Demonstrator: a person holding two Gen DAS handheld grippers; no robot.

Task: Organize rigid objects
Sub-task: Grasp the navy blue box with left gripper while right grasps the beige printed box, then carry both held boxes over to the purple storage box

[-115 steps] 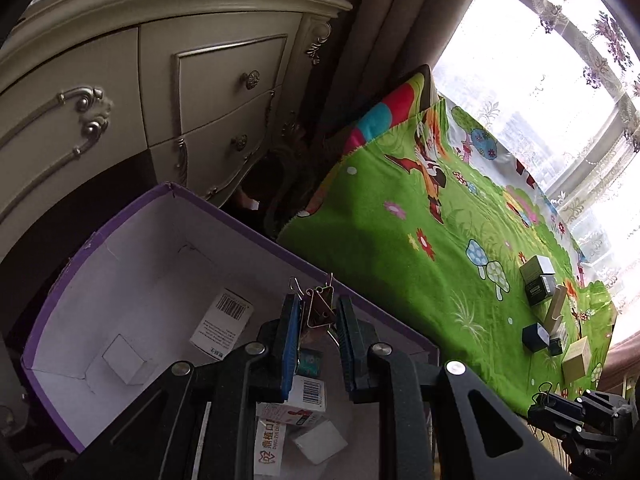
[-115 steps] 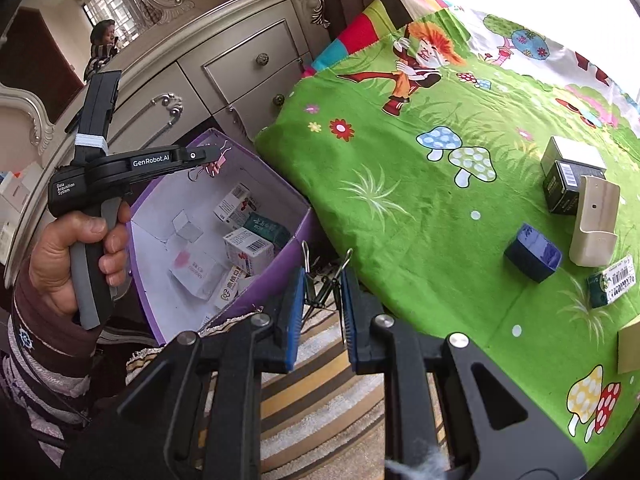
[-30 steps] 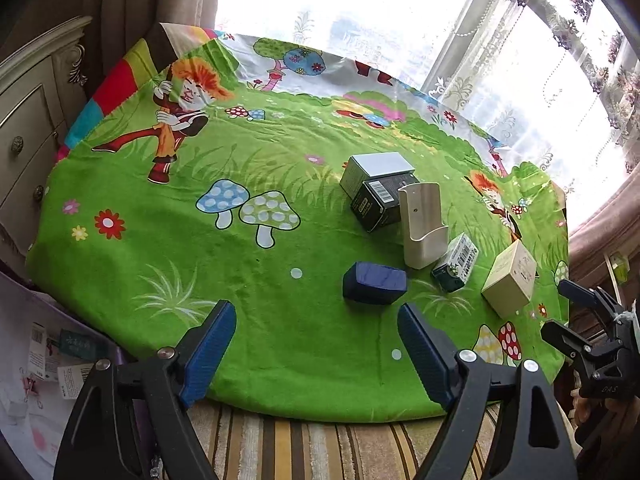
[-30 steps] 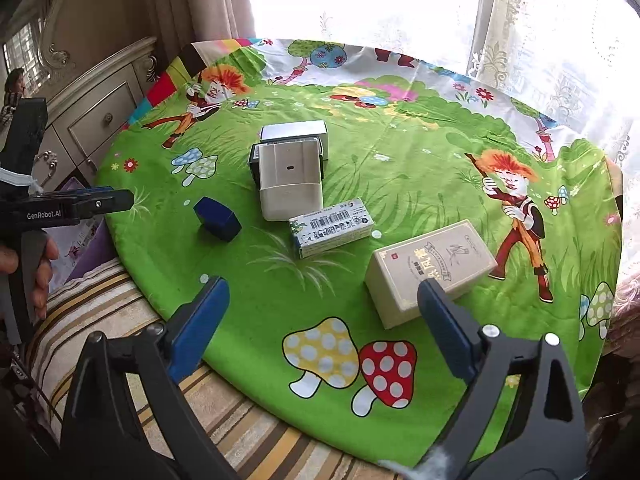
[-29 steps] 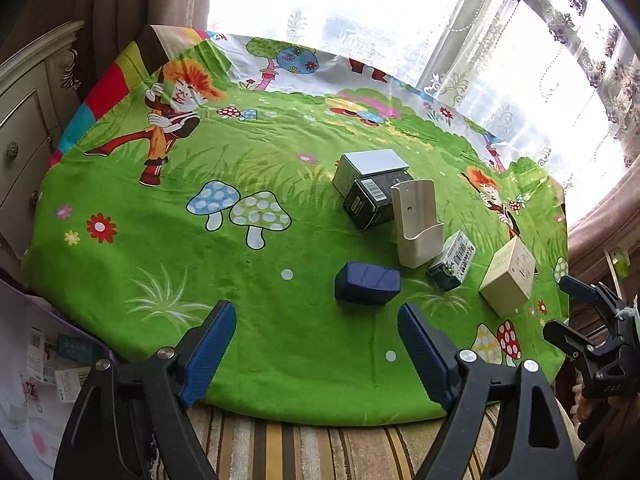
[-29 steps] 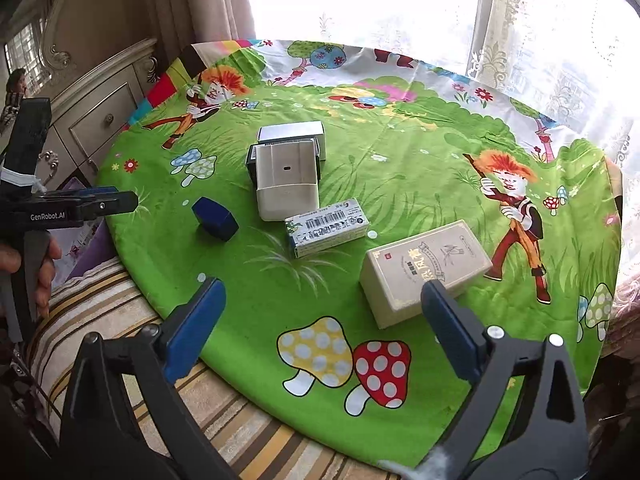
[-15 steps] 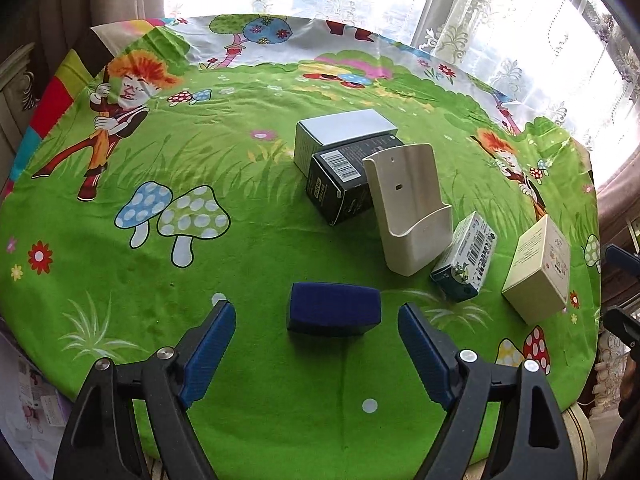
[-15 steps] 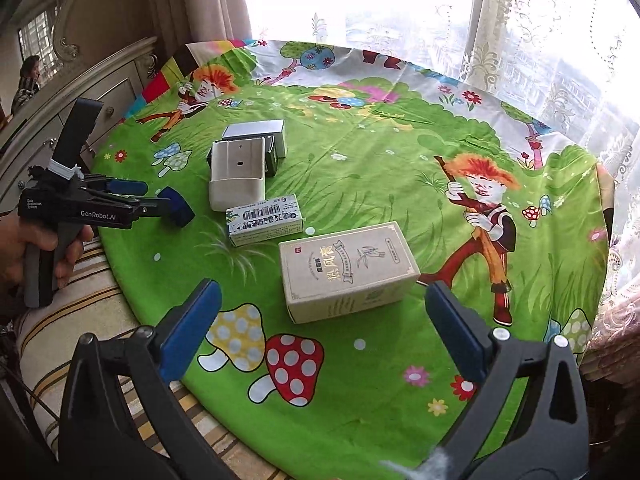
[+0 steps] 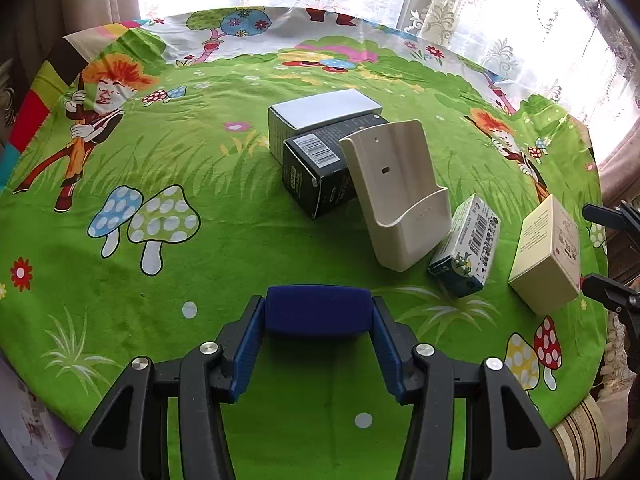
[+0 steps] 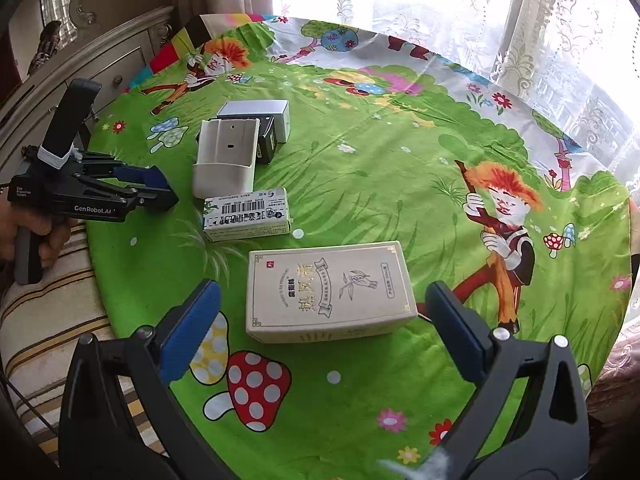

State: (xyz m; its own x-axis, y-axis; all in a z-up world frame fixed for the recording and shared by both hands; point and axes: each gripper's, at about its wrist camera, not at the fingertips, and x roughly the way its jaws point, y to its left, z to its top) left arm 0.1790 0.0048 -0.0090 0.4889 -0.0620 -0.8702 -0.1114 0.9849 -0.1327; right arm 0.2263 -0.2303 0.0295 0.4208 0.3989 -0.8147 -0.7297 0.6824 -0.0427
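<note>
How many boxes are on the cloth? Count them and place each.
5: white box rearmost, black box against it, barcoded box beside the holder, beige box rightmost, blue box between the left gripper's fingers.

A round bench [image 9: 280, 420] wears a bright green cartoon cloth [image 10: 380, 168] printed with mushrooms and children. On it lie a dark blue box [image 9: 318, 312], a white-topped box [image 9: 324, 110] touching a black barcoded box [image 9: 316, 172], a cream plastic holder [image 9: 396, 196] leaning on the black box, a green-and-white carton [image 10: 246, 214] and a beige carton [image 10: 328, 292].
</note>
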